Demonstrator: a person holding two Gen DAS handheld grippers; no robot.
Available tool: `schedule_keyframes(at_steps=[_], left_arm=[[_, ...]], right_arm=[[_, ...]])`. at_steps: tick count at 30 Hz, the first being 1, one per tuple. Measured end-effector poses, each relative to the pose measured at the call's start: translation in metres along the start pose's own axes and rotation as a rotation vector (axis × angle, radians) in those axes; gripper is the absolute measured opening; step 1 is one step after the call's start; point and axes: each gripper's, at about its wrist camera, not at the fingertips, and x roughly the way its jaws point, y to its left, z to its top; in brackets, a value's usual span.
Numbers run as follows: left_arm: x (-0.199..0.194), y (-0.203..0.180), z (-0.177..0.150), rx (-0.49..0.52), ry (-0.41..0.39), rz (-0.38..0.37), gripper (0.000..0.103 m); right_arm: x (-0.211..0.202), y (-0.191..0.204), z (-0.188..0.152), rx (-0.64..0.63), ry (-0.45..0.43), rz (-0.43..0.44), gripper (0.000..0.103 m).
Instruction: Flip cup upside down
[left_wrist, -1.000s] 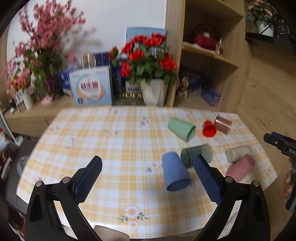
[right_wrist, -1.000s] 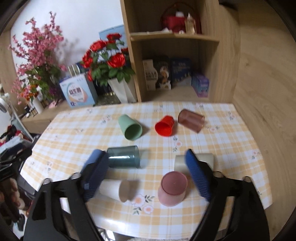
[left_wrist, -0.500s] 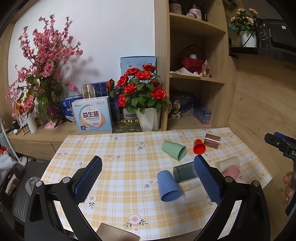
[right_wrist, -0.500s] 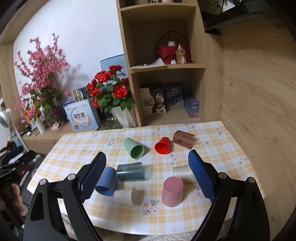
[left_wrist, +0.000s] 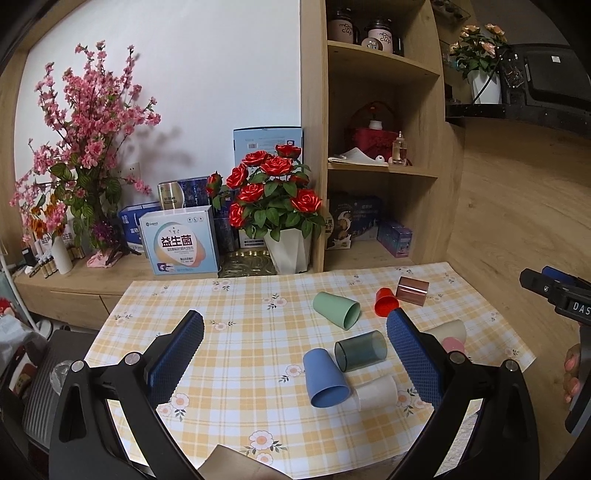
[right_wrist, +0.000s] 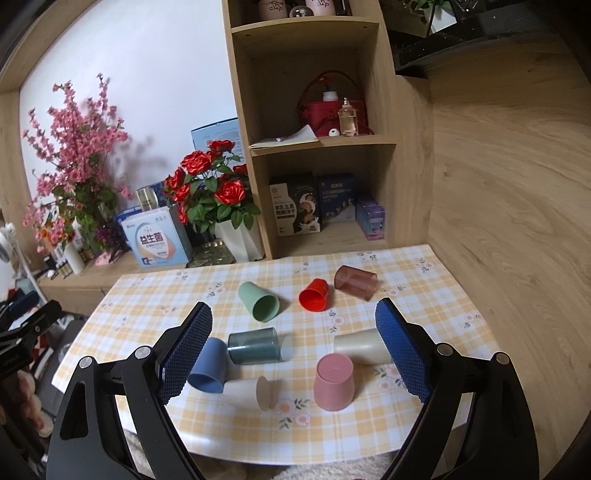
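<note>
Several cups lie on a yellow checked table (right_wrist: 424, 295). A pink cup (right_wrist: 333, 380) stands upside down near the front. On their sides lie a blue cup (right_wrist: 207, 369), a dark teal cup (right_wrist: 254, 345), a white cup (right_wrist: 246, 392), a cream cup (right_wrist: 360, 345), a green cup (right_wrist: 258, 301), a red cup (right_wrist: 314, 295) and a brown cup (right_wrist: 355, 282). My right gripper (right_wrist: 293, 350) is open and empty, high above the table's front. My left gripper (left_wrist: 295, 356) is open and empty, above the table (left_wrist: 229, 354); the blue cup (left_wrist: 325, 376) lies between its fingers' lines.
A wooden shelf unit (right_wrist: 314, 129) stands behind the table. A pot of red roses (right_wrist: 218, 206), boxes (right_wrist: 157, 242) and a pink blossom plant (right_wrist: 74, 147) sit on a low sideboard at the back left. Wooden wall on the right.
Both grippers have pulled back and risen from the table, so the cups look smaller and farther. Both stay open. The cups have not moved.
</note>
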Motion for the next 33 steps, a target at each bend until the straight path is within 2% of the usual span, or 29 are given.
schedule_keyframes(at_steps=[22, 33], left_arm=[[-0.0058, 0.0004, 0.003, 0.002, -0.025, 0.009, 0.097], [-0.0077, -0.0012, 0.0047, 0.015, -0.03, 0.045, 0.097]], right_arm=[[-0.0018, -0.0003, 0.004, -0.003, -0.01, -0.016, 0.087], [0.0007, -0.0004, 0.0031, -0.011, 0.001, -0.016, 0.087]])
